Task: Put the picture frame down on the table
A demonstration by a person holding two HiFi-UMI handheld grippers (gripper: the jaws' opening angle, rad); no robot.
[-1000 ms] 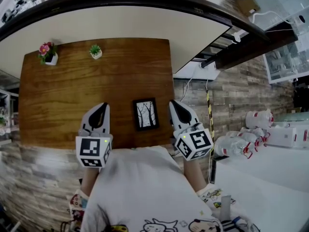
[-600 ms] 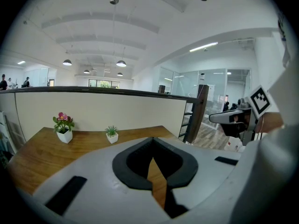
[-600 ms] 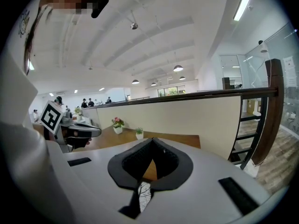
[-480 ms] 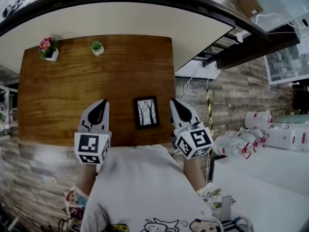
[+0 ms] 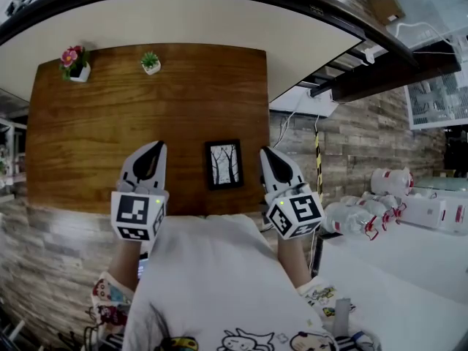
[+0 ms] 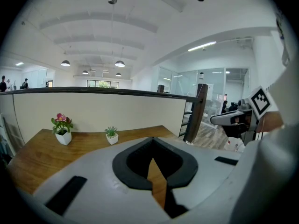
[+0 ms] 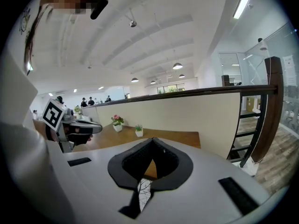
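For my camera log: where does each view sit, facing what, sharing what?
Head view: on the person's head, steeply down at table, picture frame, left hand-held gripper, right hand-held gripper, shirt.
Left gripper view: on the left one, along shut jaws over the table; right one visible.
Right gripper view: on the right one likewise; left one, frame visible.
Shared: all show the flowering plant, green plant.

White T-shirt (image 5: pixel 219 269), cartoon prints on hem, sleeves; grey left gripper (image 5: pixel 156 148), right gripper (image 5: pixel 266 153), black-lined jaws, square-marker cubes (image 5: pixel 139 216).
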